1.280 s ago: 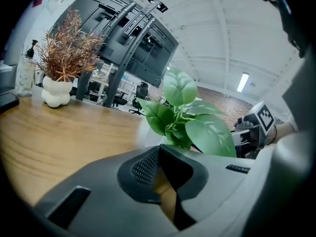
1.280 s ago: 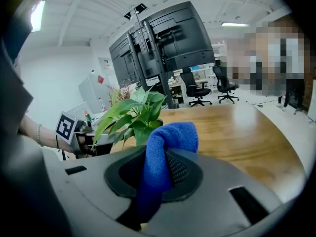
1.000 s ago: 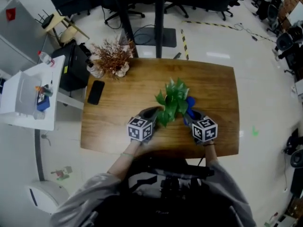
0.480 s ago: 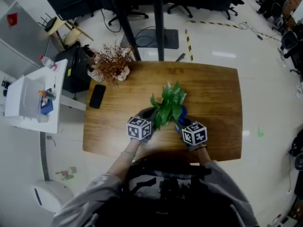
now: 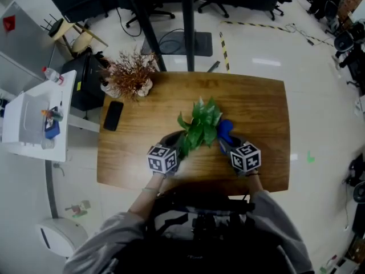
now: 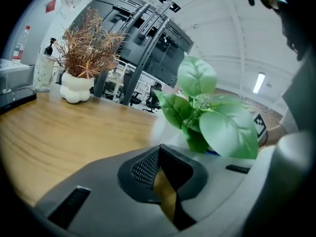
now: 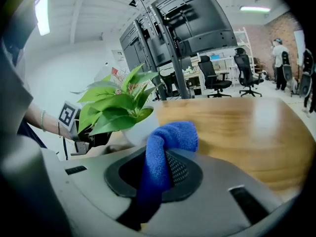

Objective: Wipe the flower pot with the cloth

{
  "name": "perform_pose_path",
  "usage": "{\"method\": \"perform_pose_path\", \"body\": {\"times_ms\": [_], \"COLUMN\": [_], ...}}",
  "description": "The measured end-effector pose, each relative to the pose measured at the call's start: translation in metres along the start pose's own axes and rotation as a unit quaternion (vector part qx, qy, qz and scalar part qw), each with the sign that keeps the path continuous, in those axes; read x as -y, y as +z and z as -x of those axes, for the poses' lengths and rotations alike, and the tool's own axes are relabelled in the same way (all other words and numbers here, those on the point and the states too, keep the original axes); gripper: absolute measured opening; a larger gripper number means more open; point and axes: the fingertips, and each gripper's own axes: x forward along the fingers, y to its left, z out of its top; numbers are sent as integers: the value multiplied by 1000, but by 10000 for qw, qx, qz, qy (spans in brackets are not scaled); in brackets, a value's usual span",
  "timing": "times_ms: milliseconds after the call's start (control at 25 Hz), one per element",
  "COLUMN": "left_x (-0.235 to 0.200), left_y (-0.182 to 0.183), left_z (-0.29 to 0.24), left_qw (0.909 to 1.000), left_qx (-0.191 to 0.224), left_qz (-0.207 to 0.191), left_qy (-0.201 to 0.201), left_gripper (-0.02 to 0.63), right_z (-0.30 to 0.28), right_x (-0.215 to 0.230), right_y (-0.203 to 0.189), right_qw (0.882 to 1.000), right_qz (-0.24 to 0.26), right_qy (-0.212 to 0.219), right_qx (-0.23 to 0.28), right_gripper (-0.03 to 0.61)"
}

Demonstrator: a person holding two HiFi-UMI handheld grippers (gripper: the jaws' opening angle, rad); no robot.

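Blue cloth (image 7: 171,136) is pinched between the jaws of the right gripper (image 7: 157,157), its free end bunched up above the jaw tips. That bunch sits just beside the white flower pot (image 7: 139,130), on the pot's right side; whether it touches the pot is hard to tell. The pot stands upright near the middle of the wooden table (image 5: 256,104), its green leaves (image 5: 199,124) spreading over it and hiding it from the head view. The left gripper (image 6: 159,149) is on the pot's other side, with its jaws seemingly pressed together at the tips and nothing between them; the pot lies just ahead of them and to the right. Well apart, at the table's far left corner, stand a dried plant in a white vase (image 5: 130,76) and a dark phone (image 5: 112,115).
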Motion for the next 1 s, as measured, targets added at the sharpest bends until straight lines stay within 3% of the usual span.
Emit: {"method": "perform_pose_path", "body": {"times_ms": [240, 440, 1000], "left_x": [38, 52, -19], "left_y": [-28, -17, 23], "left_z": [11, -1, -3], "left_qw": [9991, 9982, 9996], "left_qx": [-147, -178, 257], "left_qz": [227, -237, 57], "left_qy": [-333, -521, 83], "left_gripper": [5, 5, 5], "right_z": [-8, -17, -61], "right_x": [4, -12, -70], "right_y": [45, 47, 0], "right_qw": [9972, 9965, 9941], "right_qz": [448, 456, 323], "right_qy": [506, 647, 991], "right_qx": [306, 266, -299], "right_gripper": [55, 55, 55]}}
